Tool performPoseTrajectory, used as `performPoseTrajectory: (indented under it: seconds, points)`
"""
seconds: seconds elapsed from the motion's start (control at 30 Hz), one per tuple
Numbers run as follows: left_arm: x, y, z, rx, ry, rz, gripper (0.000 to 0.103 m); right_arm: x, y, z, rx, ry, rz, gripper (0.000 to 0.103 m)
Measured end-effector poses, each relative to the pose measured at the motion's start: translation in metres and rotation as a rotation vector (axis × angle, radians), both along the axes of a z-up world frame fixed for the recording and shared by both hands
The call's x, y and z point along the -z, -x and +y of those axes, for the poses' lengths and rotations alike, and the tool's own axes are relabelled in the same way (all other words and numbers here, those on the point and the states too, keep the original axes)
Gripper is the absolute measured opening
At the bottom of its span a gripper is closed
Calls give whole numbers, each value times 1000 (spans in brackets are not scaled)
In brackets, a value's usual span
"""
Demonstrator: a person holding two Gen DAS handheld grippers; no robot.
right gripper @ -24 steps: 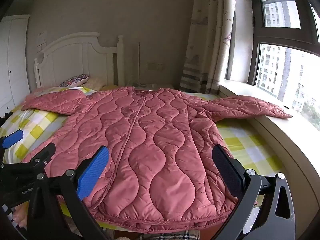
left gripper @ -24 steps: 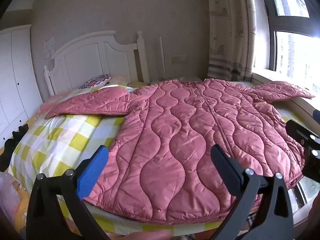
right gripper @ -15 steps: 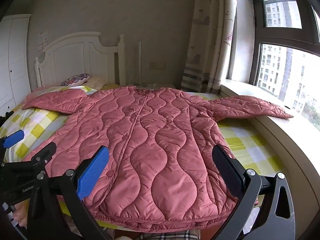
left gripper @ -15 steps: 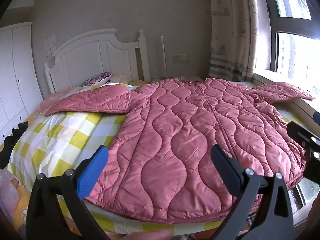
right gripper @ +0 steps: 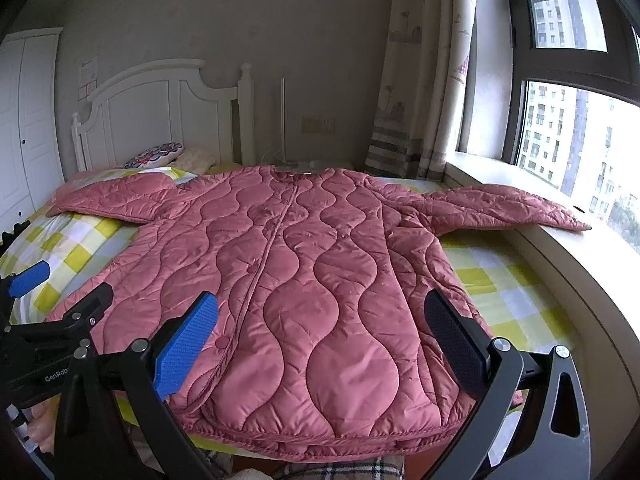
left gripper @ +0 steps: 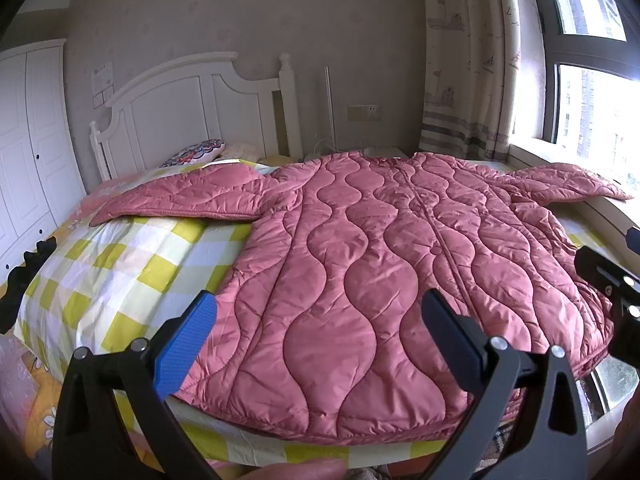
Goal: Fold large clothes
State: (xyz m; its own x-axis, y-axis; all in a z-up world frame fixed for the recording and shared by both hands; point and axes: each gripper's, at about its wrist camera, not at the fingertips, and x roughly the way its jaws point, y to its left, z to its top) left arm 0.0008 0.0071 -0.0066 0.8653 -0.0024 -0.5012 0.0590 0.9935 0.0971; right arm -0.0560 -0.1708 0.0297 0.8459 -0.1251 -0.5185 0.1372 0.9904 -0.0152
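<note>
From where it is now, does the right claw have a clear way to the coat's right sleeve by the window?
Probably yes. The right claw is open and holds nothing, the sleeve lies flat with its cuff on the windowsill, and nothing sits on it. Only the coat body lies between.

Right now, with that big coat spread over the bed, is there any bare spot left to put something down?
Two patches of checked sheet are bare: one between the coat and the windowsill, below the right sleeve; a larger one left of the coat, below the left sleeve. The middle is all coat, and pillows crowd the headboard.
</note>
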Motion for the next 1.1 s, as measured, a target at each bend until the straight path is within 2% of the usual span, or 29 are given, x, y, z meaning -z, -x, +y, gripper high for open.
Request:
performPoseTrajectory:
  seconds: [1.1]
  points:
    - [7, -1, 5, -1, 6, 11, 101, 7, -4, -2, -7, -28, 21, 99]
